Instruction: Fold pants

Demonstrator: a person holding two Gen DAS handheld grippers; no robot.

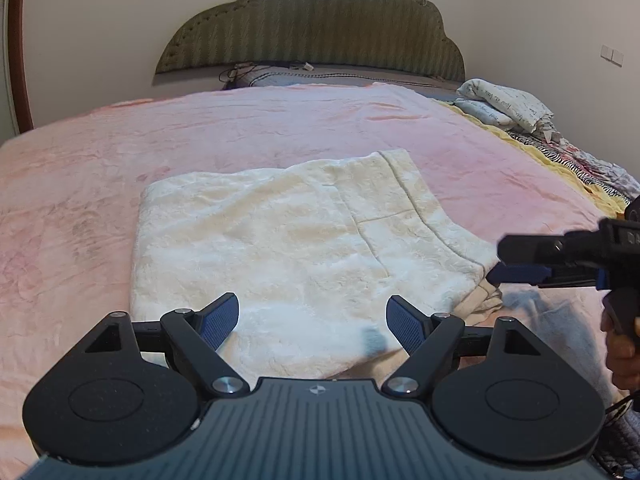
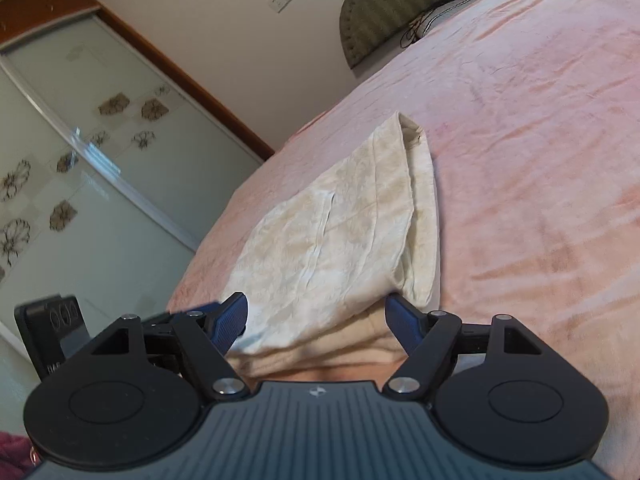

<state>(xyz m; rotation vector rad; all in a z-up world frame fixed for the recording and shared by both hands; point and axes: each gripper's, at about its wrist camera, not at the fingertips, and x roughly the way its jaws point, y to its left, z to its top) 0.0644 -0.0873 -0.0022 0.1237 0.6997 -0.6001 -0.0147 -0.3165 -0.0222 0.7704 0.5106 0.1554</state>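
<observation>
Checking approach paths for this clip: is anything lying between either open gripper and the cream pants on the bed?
Nothing visible. The left gripper hangs open over the near edge of the pants, and the right gripper is open at their end. Only the pink blanket surrounds them; the pile of bedding lies far off by the headboard.

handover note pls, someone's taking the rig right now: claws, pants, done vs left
Left claw: open, empty, over the near edge of the pants.
Right claw: open, empty, at the pants' right end, fingers either side of the fabric edge, not closed on it.
Pants: cream, lying flat on the pink blanket, already folded into a compact rectangle.
Done: at least one fold is in.
Left: probably one more fold or a tidy-up; the layers at the right end look uneven.
</observation>
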